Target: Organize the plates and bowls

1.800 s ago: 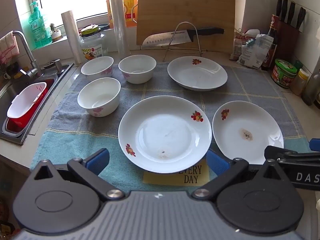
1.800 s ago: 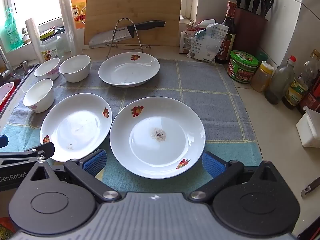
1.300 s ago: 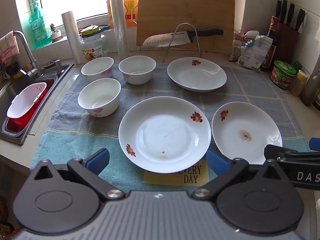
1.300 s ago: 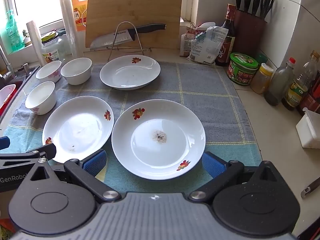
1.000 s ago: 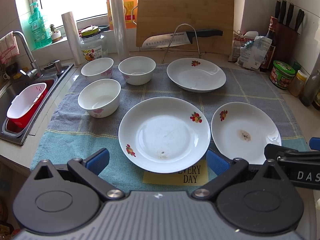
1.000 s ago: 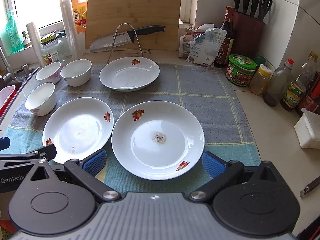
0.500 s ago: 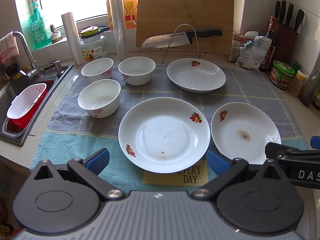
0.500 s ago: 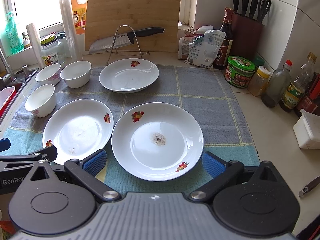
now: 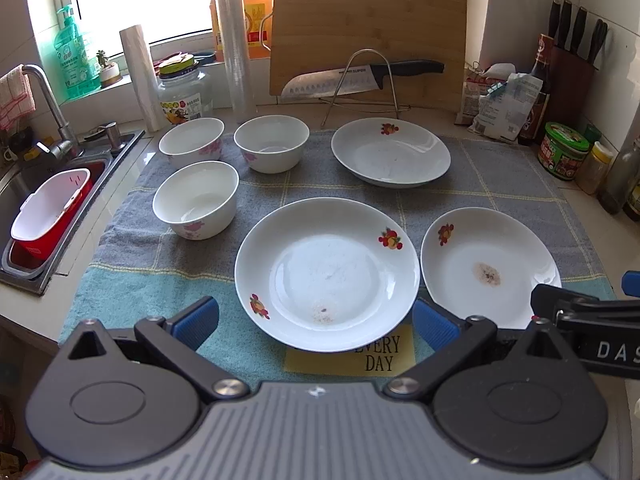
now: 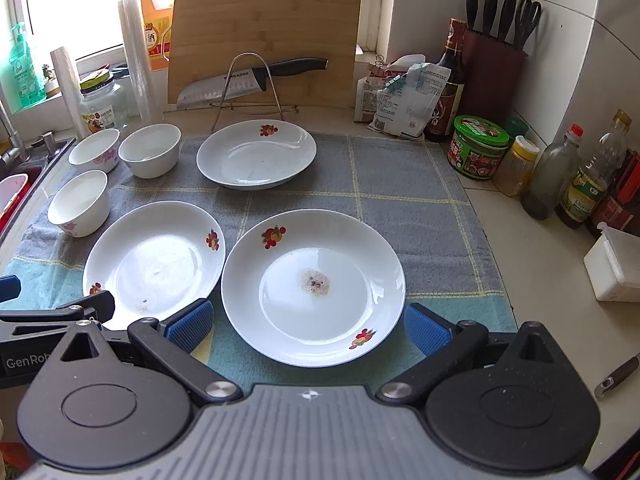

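Now both grippers hang low at the near edge of the counter (image 10: 532,264), each with its jaws released and wide apart, grasping nothing. The left gripper (image 9: 316,318) faces the near left plate (image 9: 327,274), which holds a few brown crumbs near its front. The right gripper (image 10: 306,326) faces the near right plate (image 10: 314,286), and this one has a brown stain in its middle. A third plate (image 9: 391,153) lies farther back on the grey and blue towel (image 9: 500,176); it seems to have only faint specks, but they are too small to be sure.

Three bowls stand on the left part of the towel, apart from each other: the near bowl (image 9: 196,205), the back left bowl (image 9: 192,143) and the back middle bowl (image 9: 272,143). All three look empty.

Only the left wrist view shows the sink (image 9: 28,276) with a red and white basket (image 9: 48,212) inside it, and the yellow label (image 9: 380,354) on the towel under the near left plate. Only the right wrist view shows the oil bottles (image 10: 592,184) and a white box (image 10: 616,268) on the right side of the counter. Both views show the knife (image 10: 248,80) on its wire stand, in front of the cutting board (image 10: 268,32).
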{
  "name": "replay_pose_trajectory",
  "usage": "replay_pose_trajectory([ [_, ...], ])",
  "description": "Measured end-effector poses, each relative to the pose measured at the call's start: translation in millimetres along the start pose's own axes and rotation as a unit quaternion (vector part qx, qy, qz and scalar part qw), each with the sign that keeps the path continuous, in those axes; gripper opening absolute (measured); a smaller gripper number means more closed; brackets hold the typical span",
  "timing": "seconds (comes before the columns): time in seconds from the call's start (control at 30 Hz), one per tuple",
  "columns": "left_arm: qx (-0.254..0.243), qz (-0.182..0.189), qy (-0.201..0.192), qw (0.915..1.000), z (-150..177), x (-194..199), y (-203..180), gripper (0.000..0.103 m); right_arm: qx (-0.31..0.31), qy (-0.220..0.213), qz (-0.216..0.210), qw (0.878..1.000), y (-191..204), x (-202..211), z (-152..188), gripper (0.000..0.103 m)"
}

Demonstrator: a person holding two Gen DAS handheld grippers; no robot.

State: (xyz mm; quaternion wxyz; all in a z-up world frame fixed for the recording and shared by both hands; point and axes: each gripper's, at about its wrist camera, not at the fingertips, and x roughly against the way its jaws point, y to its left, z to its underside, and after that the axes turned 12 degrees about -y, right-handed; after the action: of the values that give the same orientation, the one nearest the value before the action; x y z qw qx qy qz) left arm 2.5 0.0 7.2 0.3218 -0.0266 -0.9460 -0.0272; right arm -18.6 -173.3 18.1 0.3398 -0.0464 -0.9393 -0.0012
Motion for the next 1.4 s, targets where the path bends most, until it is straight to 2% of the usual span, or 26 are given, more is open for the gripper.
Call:
replay_pose_trajectory([
  [0.8, 0.000, 0.005, -0.007, 1.0000, -2.1, -1.6, 7.0, 0.102, 0.004, -0.010, 0.000, 1.000, 8.1, 0.0, -2.8, 0.103],
  [1.0, -0.003, 0.032, -0.023, 0.9992, -0.8, -4.3, 10.1, 0.102, 0.009, -0.027, -0.010, 1.000, 7.9, 2.7, 0.1, 0.103],
  [1.2, -0.022, 0.057, -0.058, 0.9965, -0.7, -2.8, 12.7, 0.102, 0.006, -0.049, -0.021, 0.999, 0.9, 5.7, -2.2, 0.103],
  [1.4, -0.029, 0.088, -0.084, 0.9922, 1.5, -5.9, 23.0, 0.102, -0.004, -0.061, 0.003, 0.998, -11.4, 3.7, -3.8, 0.103],
])
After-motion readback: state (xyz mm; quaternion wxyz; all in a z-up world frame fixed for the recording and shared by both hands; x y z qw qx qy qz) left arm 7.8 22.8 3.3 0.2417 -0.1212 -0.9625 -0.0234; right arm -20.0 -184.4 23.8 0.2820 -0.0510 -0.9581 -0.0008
